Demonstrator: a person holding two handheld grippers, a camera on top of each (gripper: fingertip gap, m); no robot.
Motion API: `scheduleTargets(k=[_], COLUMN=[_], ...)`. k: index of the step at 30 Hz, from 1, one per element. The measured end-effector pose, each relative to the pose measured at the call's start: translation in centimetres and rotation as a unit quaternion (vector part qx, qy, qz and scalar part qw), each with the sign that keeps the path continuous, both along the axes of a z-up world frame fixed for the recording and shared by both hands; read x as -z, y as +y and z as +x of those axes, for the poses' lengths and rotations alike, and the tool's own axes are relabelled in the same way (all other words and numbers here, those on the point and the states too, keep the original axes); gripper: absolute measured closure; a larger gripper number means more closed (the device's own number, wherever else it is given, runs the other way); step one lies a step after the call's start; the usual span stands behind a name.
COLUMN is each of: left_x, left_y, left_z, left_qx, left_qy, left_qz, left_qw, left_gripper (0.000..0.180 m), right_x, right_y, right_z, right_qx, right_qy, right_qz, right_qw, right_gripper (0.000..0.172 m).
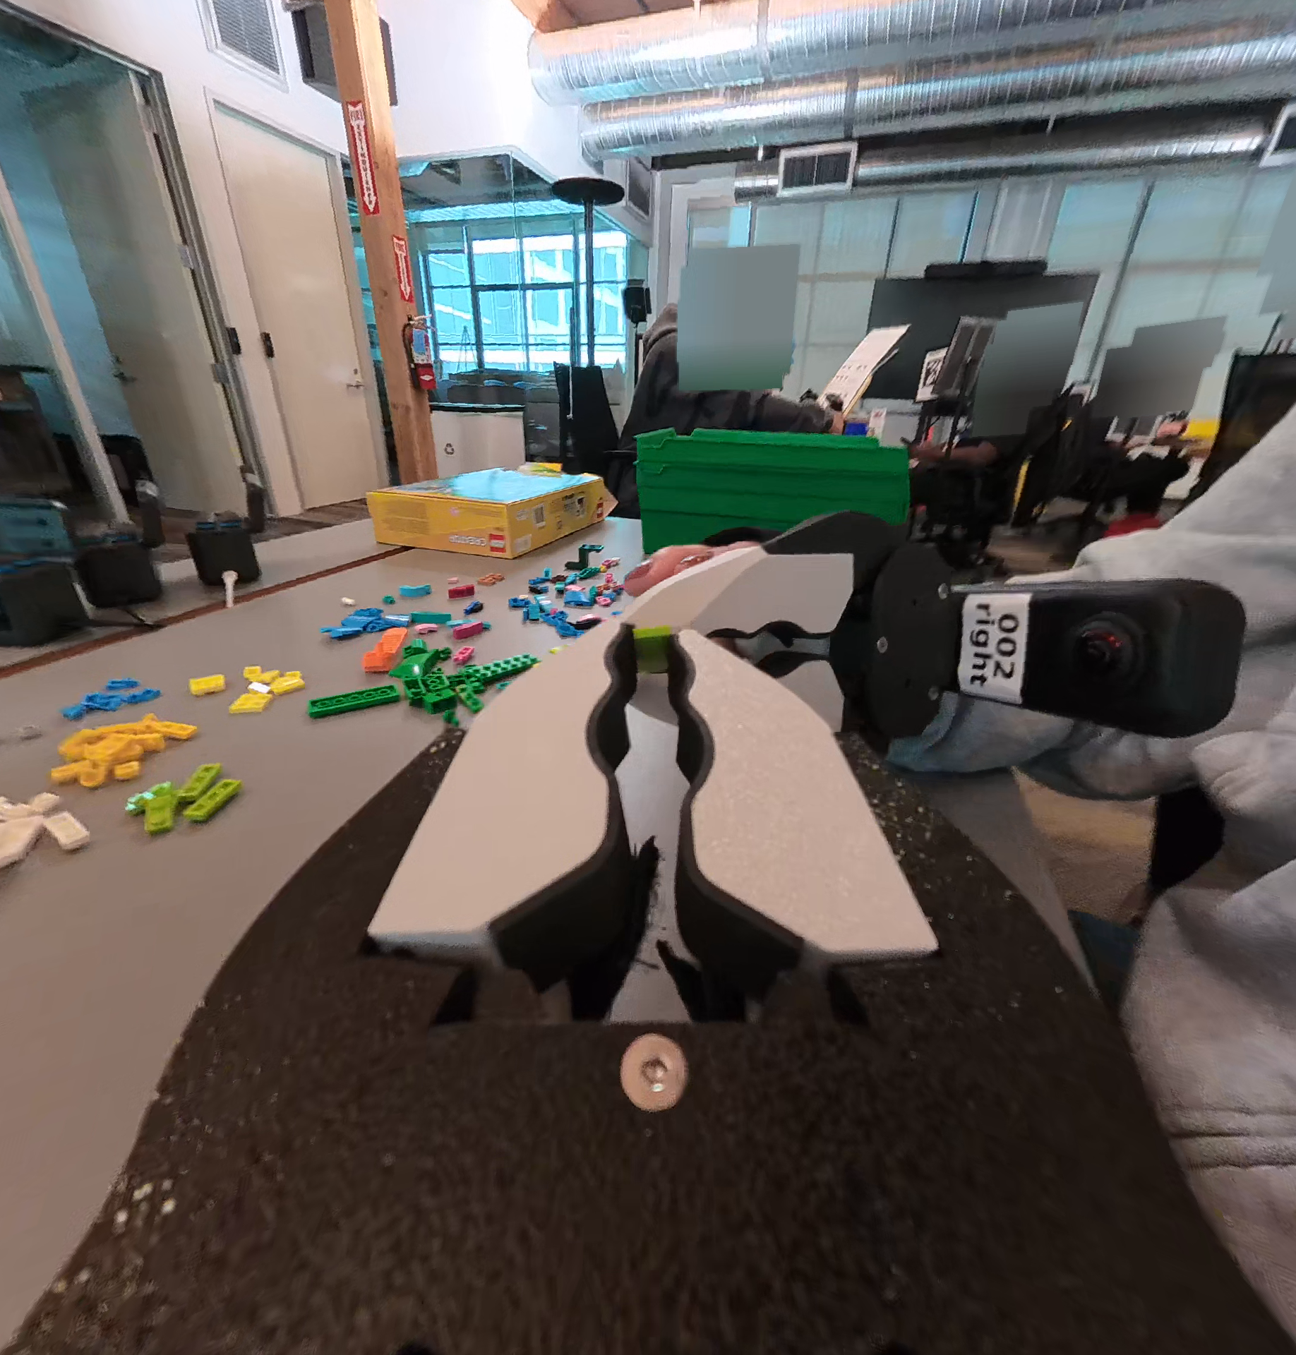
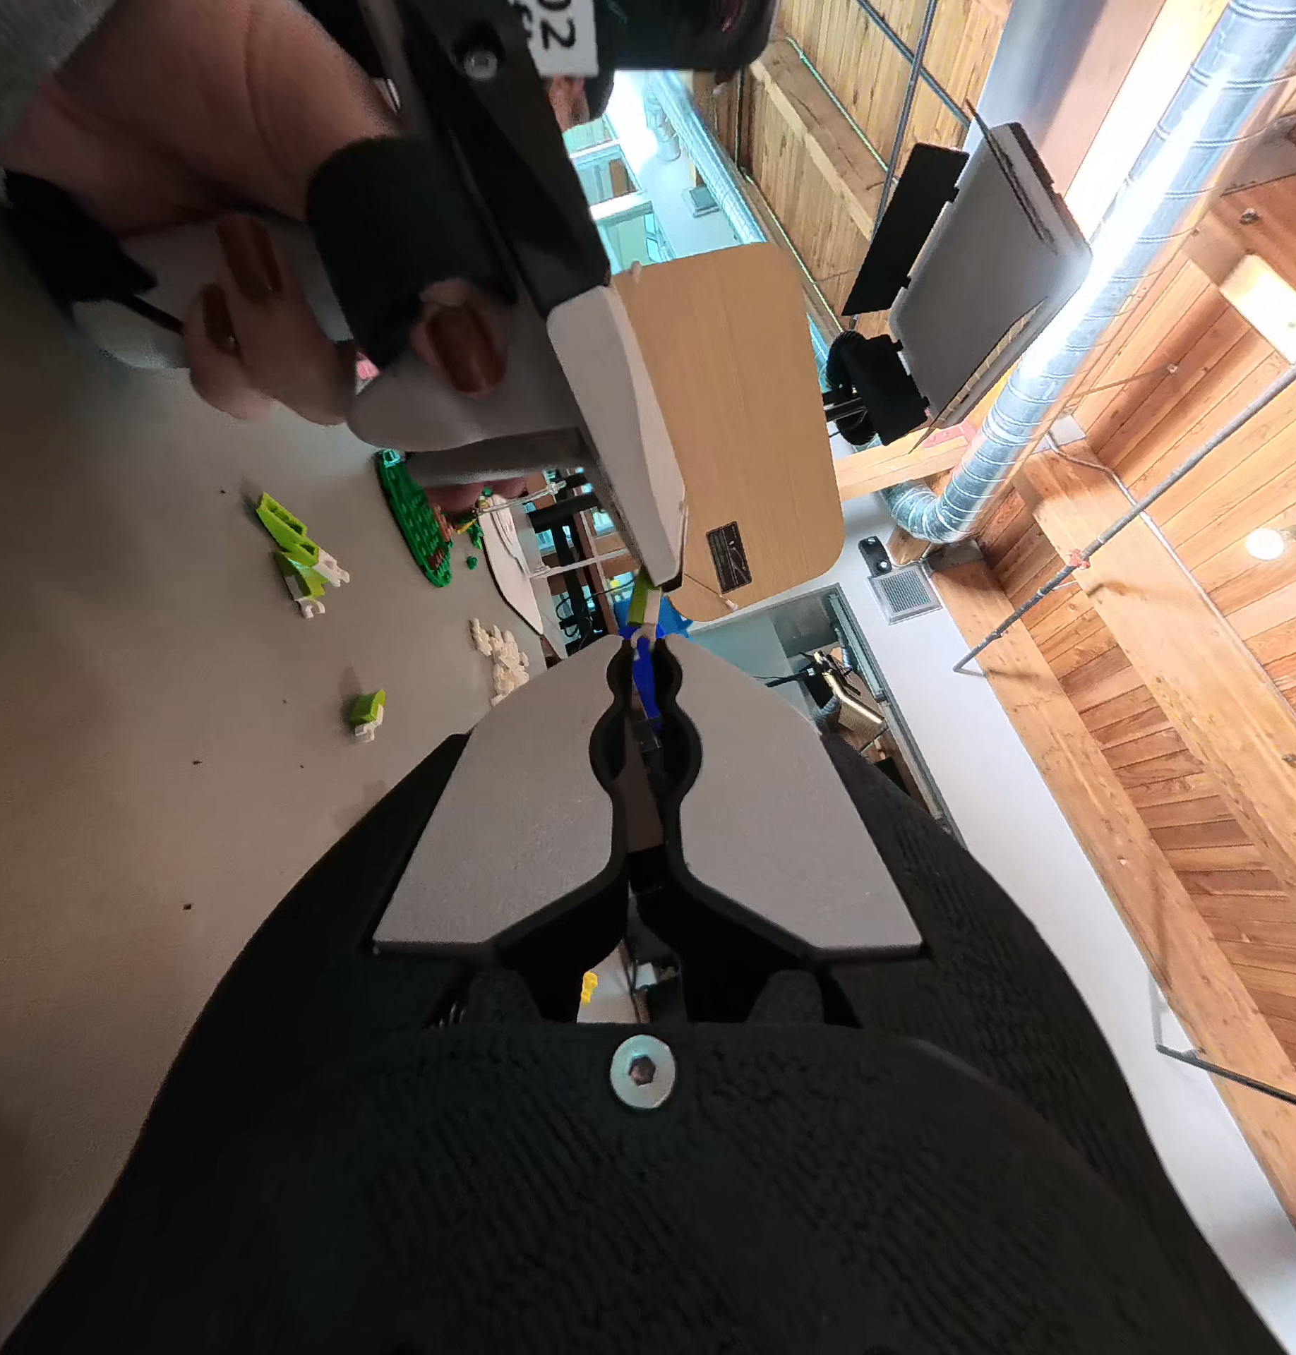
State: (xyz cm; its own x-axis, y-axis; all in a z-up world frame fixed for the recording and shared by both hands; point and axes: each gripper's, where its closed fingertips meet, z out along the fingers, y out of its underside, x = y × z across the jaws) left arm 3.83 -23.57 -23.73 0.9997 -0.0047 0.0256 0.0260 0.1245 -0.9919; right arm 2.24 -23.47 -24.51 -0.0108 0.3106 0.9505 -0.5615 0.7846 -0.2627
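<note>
- Far left of the table (image 1: pixel 278 865): white pieces (image 1: pixel 14 828), then a yellow pile (image 1: pixel 110 748) and lime plates (image 1: pixel 190 795) just to their right.
- Mid-left, farther back: blue pieces (image 1: pixel 110 696), more yellow ones (image 1: pixel 256 685), a long dark green plate (image 1: pixel 352 702) and a green cluster (image 1: pixel 440 682) with an orange piece (image 1: pixel 385 649) touching it.
- Far side: yellow box (image 1: pixel 484 513), and right of it a stack of green baseplates (image 1: pixel 770 480).
- Left gripper (image 1: pixel 651 649): held above the table, jaws nearly together, pinching a small lime brick (image 1: pixel 651 649) at the very tips. Both black pads (image 1: pixel 619 660) press on its sides.
- Right wrist view shows that lime brick (image 2: pixel 641 597) has a white part under it, sticking out of the left tips with its long axis pointing at the right gripper.
- Right gripper (image 2: pixel 643 649): comes in from the right, turned roughly square to the left one, tips meeting the brick. Jaws all but closed, nipping a small white clip (image 2: pixel 641 645) at the end of that white part.
- Blue strip (image 2: pixel 646 689) seen in the gap behind the tips; can't tell if it's held or background.
- Both grippers are tip to tip on the same small assembly, neither nearer than the other.
- Right edge: grey sleeve (image 1: pixel 1232 660) of the person holding the right gripper.
</note>
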Motion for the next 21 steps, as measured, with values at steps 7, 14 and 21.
scheduleTargets(k=[7, 14, 21], left_x=[0.5, 0.5, 0.9], left_y=[0.2, 0.3, 0.3], left_z=[-0.3, -0.6, -1.0], left_qx=[-0.018, -0.024, -0.047], left_qy=[0.009, 0.0, 0.051], left_qz=[-0.022, -0.026, -0.058], left_qw=[1.0, 0.999, 0.996], left_gripper=[0.172, 0.172, 0.172], right_x=[0.8, 0.7, 1.2], right_y=[0.1, 0.3, 0.5], right_z=[-0.6, -0.9, -1.4], right_qx=[0.002, 0.026, 0.002], right_qy=[-0.041, -0.053, -0.244], right_qz=[-0.011, -0.018, -0.166], right_qw=[0.999, 0.998, 0.956], right_gripper=[0.164, 0.167, 0.169])
